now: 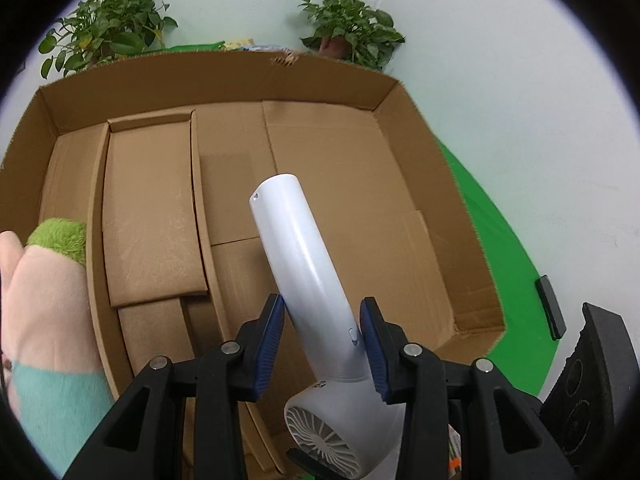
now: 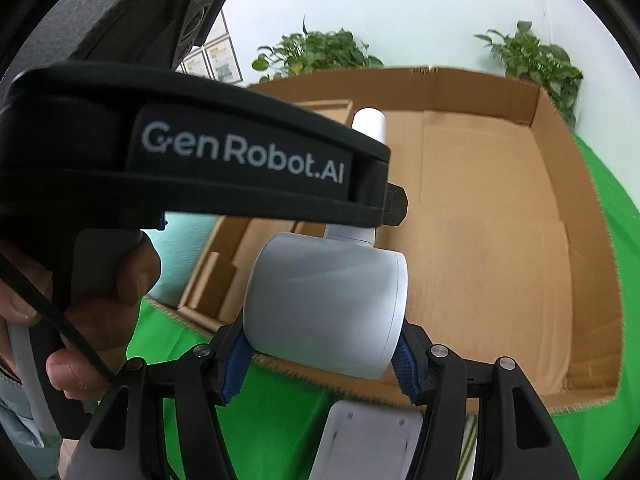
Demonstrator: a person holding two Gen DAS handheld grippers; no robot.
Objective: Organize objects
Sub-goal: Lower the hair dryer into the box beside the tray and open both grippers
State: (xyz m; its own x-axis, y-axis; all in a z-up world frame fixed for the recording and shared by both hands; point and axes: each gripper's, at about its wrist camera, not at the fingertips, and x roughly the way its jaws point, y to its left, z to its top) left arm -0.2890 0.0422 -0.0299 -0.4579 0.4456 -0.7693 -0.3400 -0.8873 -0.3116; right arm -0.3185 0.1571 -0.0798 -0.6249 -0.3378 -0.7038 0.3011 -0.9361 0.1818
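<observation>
Both grippers carry one white hair dryer (image 1: pixel 308 280) over the cardboard box (image 1: pixel 360 80): left gripper (image 1: pixel 322 344) jaws clamped on its handle, right gripper (image 2: pixel 324 364) jaws on its body. It is not yet laid inside; the plush toy (image 1: pixel 48 276) at lower left also waits.

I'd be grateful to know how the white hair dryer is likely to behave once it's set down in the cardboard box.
The hair dryer looks rigid, so it should keep its shape. Its round handle and barrel may roll or tip over. The smooth plastic could slip between the pads, though both grippers hold it.
</observation>
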